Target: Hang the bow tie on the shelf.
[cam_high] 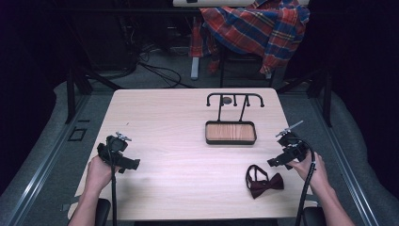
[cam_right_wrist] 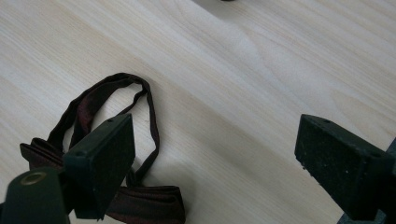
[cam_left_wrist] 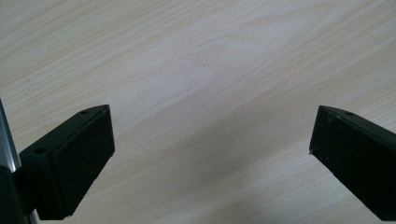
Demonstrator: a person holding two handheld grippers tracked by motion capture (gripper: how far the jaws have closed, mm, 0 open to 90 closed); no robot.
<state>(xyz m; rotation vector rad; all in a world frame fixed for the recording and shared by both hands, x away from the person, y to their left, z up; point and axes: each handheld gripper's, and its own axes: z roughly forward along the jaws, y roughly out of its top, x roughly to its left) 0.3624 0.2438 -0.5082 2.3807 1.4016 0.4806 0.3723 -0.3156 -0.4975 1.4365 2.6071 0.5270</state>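
Table (cam_high: 179, 155): pale wood-grain laminate, rectangular with rounded corners, smooth and matte, with long soft streaks of grain up close in both gripper views.

Bow tie (cam_high: 264, 181): dark maroon, satiny-looking fabric lying flat on the table near the front right, just left of the right hand. Its thin strap curls into a loop behind the bow; in the right gripper view the bow tie (cam_right_wrist: 116, 154) sits partly under the left-hand jaw.

Stand (cam_high: 231, 126): black metal thing toward the back middle of the table, well apart from the bow tie. It has a rounded-rectangle tray base with a wood-look inlay, two slim posts, and a top bar with down-curled hook ends.

Left gripper (cam_high: 123, 137): chunky black plastic held over the front-left part of the table; in its own view the left gripper (cam_left_wrist: 210, 135) has its jaws spread wide, blocky wedge shapes with matte pads, and just bare table between them.

Right gripper (cam_high: 289, 135): black as well, near the right edge beside the bow tie. The right gripper (cam_right_wrist: 215, 144) has its jaws wide apart, gripping nothing, and its pads look slightly speckled.

Hands: left hand (cam_high: 98, 173) and right hand (cam_high: 314, 168) wrap the handles, a black cable trailing down from each.

Background: red-blue plaid shirt (cam_high: 256, 26), soft and rumpled, draped over something behind the table.
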